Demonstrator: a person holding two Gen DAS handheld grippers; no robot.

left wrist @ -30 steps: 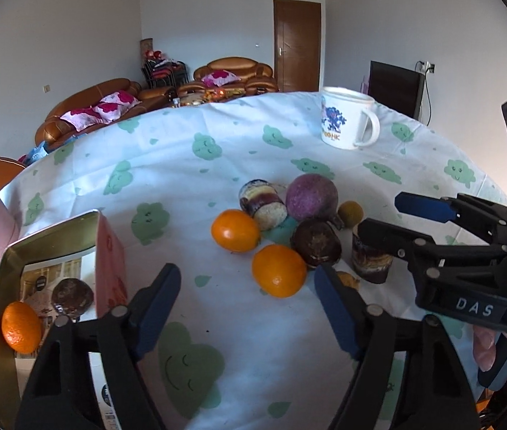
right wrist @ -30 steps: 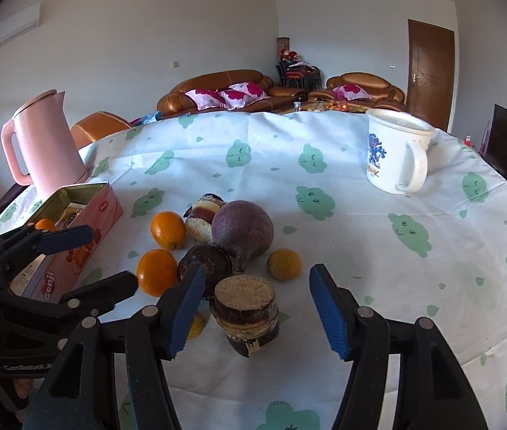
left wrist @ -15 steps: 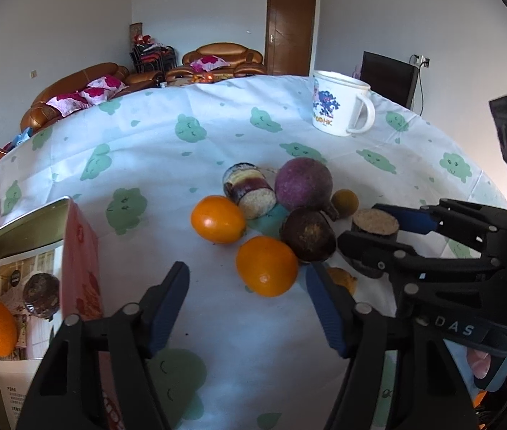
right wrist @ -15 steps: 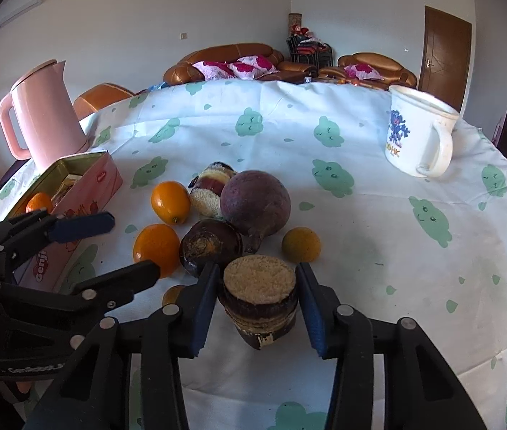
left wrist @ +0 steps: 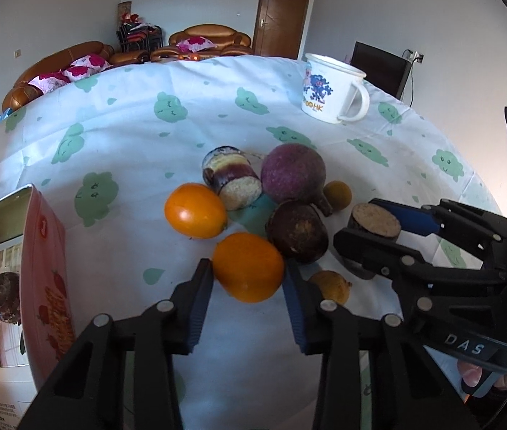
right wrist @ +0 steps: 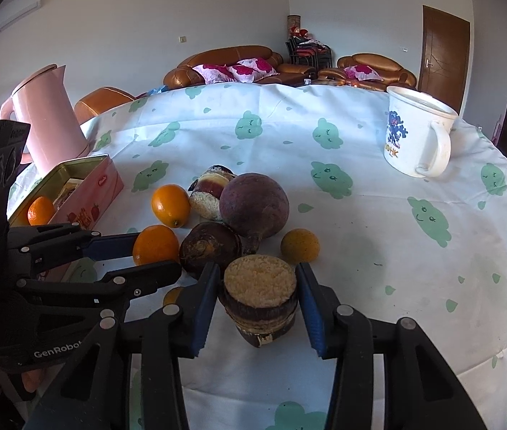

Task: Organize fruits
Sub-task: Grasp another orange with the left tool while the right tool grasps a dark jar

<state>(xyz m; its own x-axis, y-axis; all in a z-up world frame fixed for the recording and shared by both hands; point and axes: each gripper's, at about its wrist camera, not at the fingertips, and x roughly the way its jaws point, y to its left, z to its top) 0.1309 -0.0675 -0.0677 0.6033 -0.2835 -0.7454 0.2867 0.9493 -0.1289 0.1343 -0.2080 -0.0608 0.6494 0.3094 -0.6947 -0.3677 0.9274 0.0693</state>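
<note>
Right wrist: brown, crumbly-topped cut fruit (right wrist: 259,299)

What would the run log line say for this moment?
left tool: closed on orange | right tool: closed on cut fruit piece | tin: one orange inside

Both views are lit by soft daylight; a brighter sunlit band is cast across the far tablecloth (left wrist: 189,82), while the near cloth is left in bluish shade; small highlights are seen on the orange (left wrist: 196,211); strong fisheye bending and black corner vignetting are present; the centre is rendered sharp, and the distant sofa (right wrist: 232,61) is slightly softened.
</note>
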